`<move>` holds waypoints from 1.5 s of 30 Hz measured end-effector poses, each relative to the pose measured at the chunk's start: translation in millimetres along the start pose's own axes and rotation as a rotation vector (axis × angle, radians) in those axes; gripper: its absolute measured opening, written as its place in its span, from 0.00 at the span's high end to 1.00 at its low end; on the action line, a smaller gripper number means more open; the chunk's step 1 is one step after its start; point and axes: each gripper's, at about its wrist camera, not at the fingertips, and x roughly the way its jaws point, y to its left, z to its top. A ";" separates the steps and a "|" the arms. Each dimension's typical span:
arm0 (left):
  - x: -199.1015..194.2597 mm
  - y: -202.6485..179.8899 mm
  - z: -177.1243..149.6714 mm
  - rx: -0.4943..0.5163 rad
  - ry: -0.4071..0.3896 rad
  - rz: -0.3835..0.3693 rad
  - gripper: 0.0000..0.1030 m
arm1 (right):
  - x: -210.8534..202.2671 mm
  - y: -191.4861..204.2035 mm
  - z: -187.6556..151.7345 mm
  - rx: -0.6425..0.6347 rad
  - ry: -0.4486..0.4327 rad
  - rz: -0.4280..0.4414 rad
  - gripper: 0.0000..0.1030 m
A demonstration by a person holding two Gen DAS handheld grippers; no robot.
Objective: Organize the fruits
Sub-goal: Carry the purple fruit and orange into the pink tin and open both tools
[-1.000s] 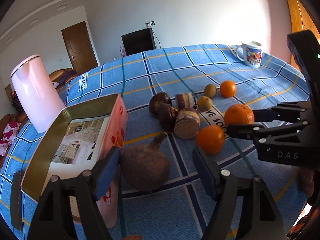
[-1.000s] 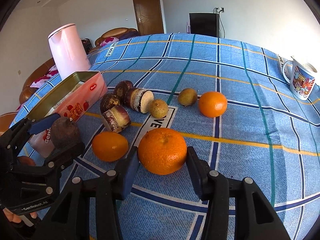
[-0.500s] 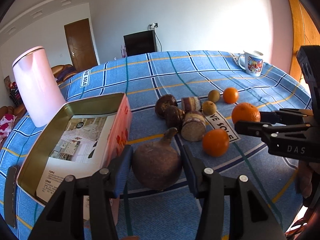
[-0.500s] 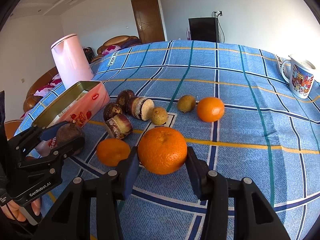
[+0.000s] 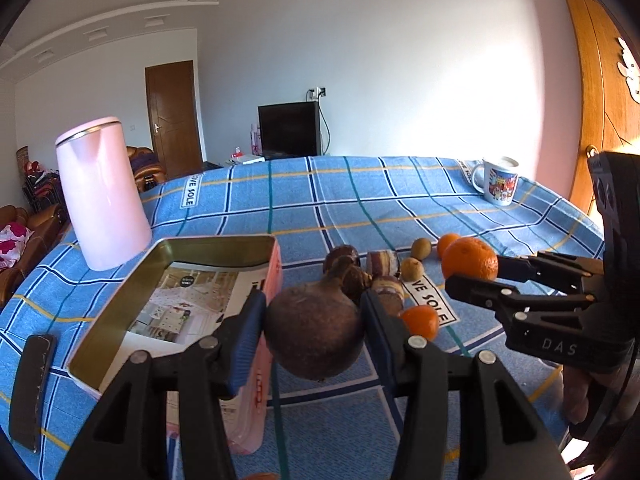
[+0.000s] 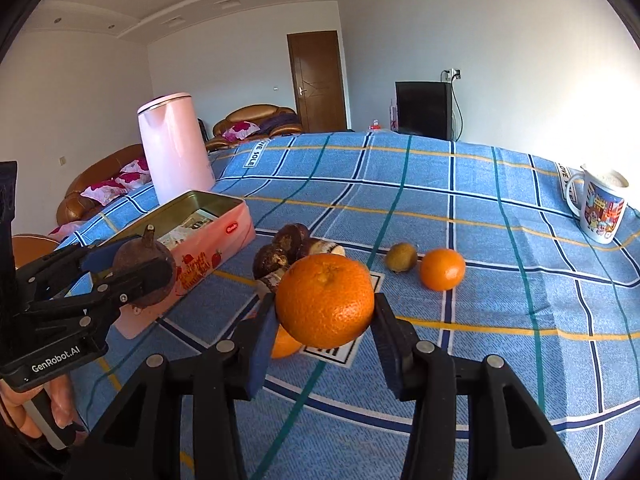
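Note:
My left gripper [image 5: 312, 328] is shut on a dark brown round fruit with a stem [image 5: 314, 330] and holds it above the cloth, next to the open pink tin [image 5: 120, 308]. It also shows in the right wrist view [image 6: 142, 276]. My right gripper [image 6: 324, 308] is shut on a large orange [image 6: 325, 302] and holds it in the air; the orange also shows in the left wrist view [image 5: 470, 258]. On the cloth lie a smaller orange [image 5: 420, 320], another orange [image 6: 442, 269], two brown-green fruits [image 5: 412, 268] and several dark brown fruits [image 6: 292, 236].
The table has a blue checked cloth [image 6: 500, 240]. A pink kettle [image 5: 102, 196] stands behind the tin. A printed mug [image 6: 602, 208] stands at the far right. A dark flat object [image 5: 32, 380] lies at the left edge. The tin holds a printed paper [image 5: 192, 300].
Both grippers have risen with their fruits. The brown fruit and the large orange are now off the cloth, and the views have tilted up toward the room.

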 end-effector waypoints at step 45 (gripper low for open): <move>27.8 138.2 -9.9 -0.193 0.085 0.157 0.48 | 119.4 146.8 57.7 -0.197 0.172 0.203 0.51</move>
